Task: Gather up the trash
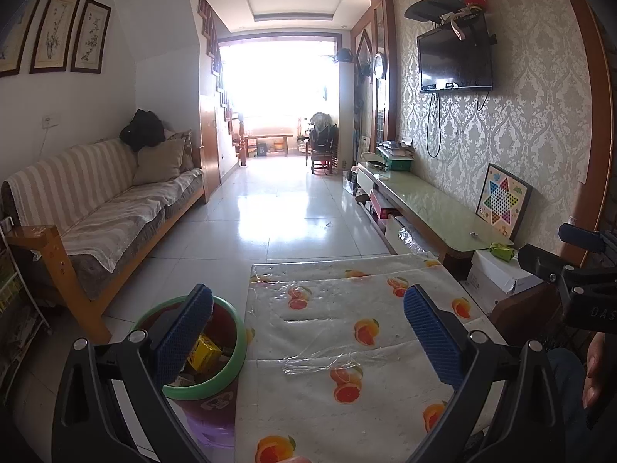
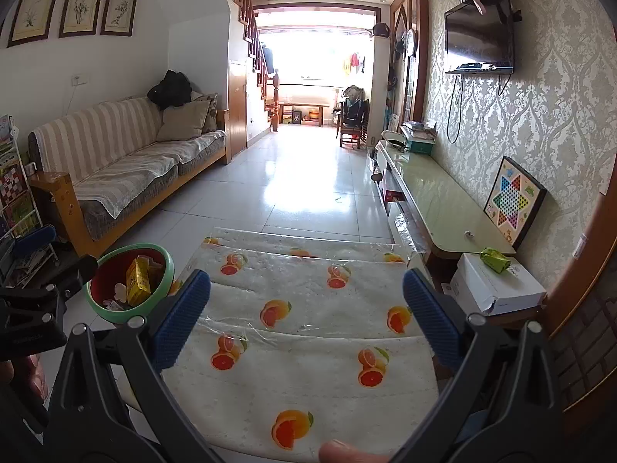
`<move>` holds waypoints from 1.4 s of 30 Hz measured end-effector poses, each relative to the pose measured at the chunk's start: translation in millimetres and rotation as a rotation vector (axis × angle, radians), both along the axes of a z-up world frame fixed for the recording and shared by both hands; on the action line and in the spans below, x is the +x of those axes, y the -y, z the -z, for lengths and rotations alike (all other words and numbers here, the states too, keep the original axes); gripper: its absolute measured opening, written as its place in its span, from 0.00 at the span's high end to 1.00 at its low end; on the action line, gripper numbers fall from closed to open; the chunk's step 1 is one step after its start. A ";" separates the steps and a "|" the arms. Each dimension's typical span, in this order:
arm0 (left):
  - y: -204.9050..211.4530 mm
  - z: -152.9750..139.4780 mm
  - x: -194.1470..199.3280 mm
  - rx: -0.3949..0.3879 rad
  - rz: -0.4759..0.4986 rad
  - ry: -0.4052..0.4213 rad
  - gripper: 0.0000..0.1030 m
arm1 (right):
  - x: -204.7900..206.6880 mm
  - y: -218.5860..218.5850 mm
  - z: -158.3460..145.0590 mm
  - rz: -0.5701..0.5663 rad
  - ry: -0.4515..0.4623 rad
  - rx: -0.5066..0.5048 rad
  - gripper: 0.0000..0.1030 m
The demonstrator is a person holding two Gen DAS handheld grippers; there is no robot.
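A green-rimmed, red-lined trash bin (image 1: 235,332) stands on the floor left of the table; it shows in the right wrist view (image 2: 164,270) too. A yellow carton (image 1: 206,353) and other scraps lie in it (image 2: 139,279). My left gripper (image 1: 308,332) is open and empty, above the table's left edge, its left finger over the bin. My right gripper (image 2: 306,308) is open and empty above the table (image 2: 308,405). A crumpled green wrapper (image 2: 495,259) lies on a white box (image 2: 497,289) to the right of the table, also seen in the left wrist view (image 1: 501,250).
The table (image 1: 316,416) has an orange-print cloth under clear plastic. A striped sofa (image 1: 96,208) stands left, a long glass-topped TV stand (image 2: 435,200) right with a checkers board (image 2: 515,200) leaning on the wall. Tiled floor (image 1: 293,208) runs ahead.
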State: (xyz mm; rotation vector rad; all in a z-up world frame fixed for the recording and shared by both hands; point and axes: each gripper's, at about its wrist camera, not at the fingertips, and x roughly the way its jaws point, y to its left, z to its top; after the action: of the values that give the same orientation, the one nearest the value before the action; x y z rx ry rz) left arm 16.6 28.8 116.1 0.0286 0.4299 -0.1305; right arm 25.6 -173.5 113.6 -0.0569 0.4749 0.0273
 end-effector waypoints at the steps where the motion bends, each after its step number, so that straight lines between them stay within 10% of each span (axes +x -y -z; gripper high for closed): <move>1: -0.6 -2.0 0.6 -0.004 -0.003 0.004 0.08 | -0.6 -0.2 -1.2 0.000 0.003 -0.001 0.05; 42: -8.6 -13.8 -0.4 -0.032 -0.063 0.048 0.08 | -1.7 -1.8 -3.8 -0.007 0.005 -0.024 0.05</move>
State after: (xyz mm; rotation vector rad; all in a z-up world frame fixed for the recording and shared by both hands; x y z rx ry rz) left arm 16.2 37.4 129.9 -0.0134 0.3803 -0.0742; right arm 24.0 -171.7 117.4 -0.0818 0.4698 0.0281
